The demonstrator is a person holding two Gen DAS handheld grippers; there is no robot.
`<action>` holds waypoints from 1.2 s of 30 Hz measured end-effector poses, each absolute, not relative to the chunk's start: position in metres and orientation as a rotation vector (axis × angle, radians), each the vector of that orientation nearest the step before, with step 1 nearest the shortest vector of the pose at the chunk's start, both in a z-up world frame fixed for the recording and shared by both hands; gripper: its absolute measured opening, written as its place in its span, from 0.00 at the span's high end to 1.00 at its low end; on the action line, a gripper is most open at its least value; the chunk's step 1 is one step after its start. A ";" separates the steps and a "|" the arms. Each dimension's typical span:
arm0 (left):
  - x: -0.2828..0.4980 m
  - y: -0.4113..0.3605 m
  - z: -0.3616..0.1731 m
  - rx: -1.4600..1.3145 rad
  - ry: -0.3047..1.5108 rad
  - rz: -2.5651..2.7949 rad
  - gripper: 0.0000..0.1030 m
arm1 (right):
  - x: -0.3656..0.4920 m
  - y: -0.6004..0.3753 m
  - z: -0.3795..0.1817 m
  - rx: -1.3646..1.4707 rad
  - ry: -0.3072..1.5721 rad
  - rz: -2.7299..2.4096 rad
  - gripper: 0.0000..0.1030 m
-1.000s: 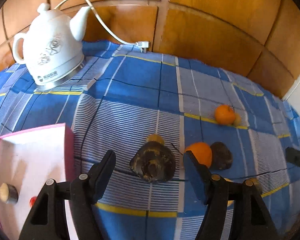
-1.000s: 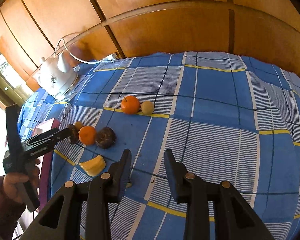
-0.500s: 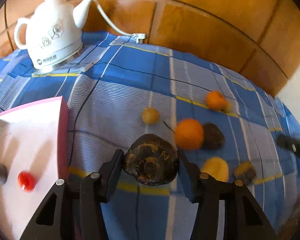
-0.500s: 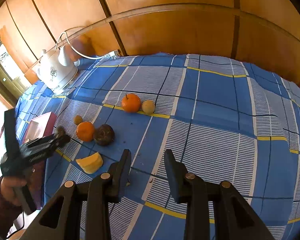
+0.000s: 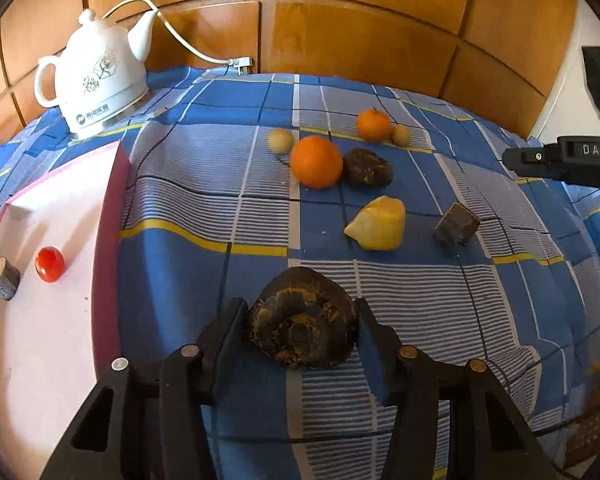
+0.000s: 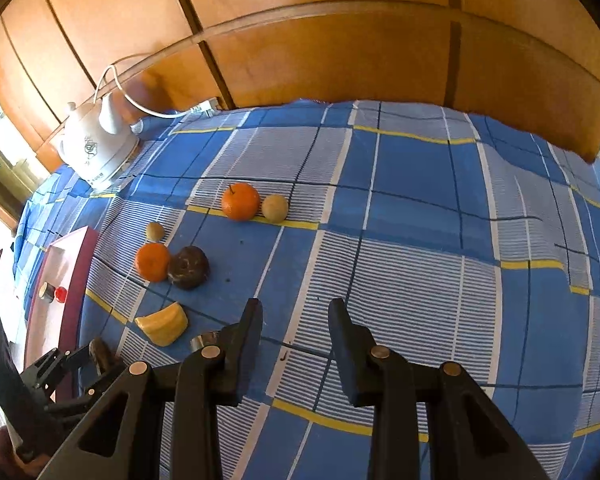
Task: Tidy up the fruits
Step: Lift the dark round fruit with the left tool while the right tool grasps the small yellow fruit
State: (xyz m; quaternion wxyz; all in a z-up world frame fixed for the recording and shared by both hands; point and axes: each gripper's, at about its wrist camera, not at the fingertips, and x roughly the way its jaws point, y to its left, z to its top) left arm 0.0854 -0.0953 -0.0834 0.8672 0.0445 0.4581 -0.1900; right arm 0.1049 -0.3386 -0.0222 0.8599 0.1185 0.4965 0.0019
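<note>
My left gripper (image 5: 300, 320) is shut on a dark brown round fruit (image 5: 302, 334), held above the blue checked cloth beside the pink tray (image 5: 116, 184). In the tray lie a small red fruit (image 5: 50, 264) and a brown stub (image 5: 4, 279). On the cloth beyond are a big orange (image 5: 316, 161), another dark fruit (image 5: 367, 167), a yellow wedge (image 5: 378, 223), a brown chunk (image 5: 456, 225), a smaller orange (image 5: 374, 124) and two pale round fruits (image 5: 281, 141). My right gripper (image 6: 296, 328) hovers open over bare cloth, nothing between its fingers.
A white electric kettle (image 5: 96, 80) with its cord stands at the back left against the wooden wall panels. The cloth's right half (image 6: 460, 240) carries no objects. A hand shows at the lower left of the right wrist view.
The left gripper closed on the dark brown fruit, lifted it off the cloth and drew it back toward the near side, next to the tray. The right gripper stayed put.
</note>
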 end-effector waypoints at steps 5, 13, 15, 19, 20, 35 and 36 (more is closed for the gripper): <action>0.082 -0.095 -0.086 0.090 0.954 -0.411 0.48 | 0.106 -0.340 -0.029 0.271 1.060 -0.003 0.68; 0.077 -0.096 -0.089 0.124 0.933 -0.426 0.49 | 0.128 -0.319 -0.020 0.172 1.028 0.048 0.73; 0.077 -0.096 -0.090 0.122 0.932 -0.429 0.49 | 0.143 -0.308 -0.019 0.119 1.016 0.075 0.73; 0.078 -0.094 -0.090 0.107 0.936 -0.436 0.49 | 0.179 -0.291 -0.030 -0.005 1.036 0.107 0.73; 0.078 -0.093 -0.090 0.101 0.937 -0.438 0.49 | 0.186 -0.289 -0.034 -0.029 1.043 0.105 0.73; 0.079 -0.091 -0.090 0.083 0.943 -0.443 0.49 | 0.239 -0.293 -0.073 -0.113 1.129 0.145 0.71; 0.079 -0.091 -0.090 0.086 0.942 -0.442 0.49 | 0.241 -0.293 -0.074 -0.102 1.133 0.150 0.74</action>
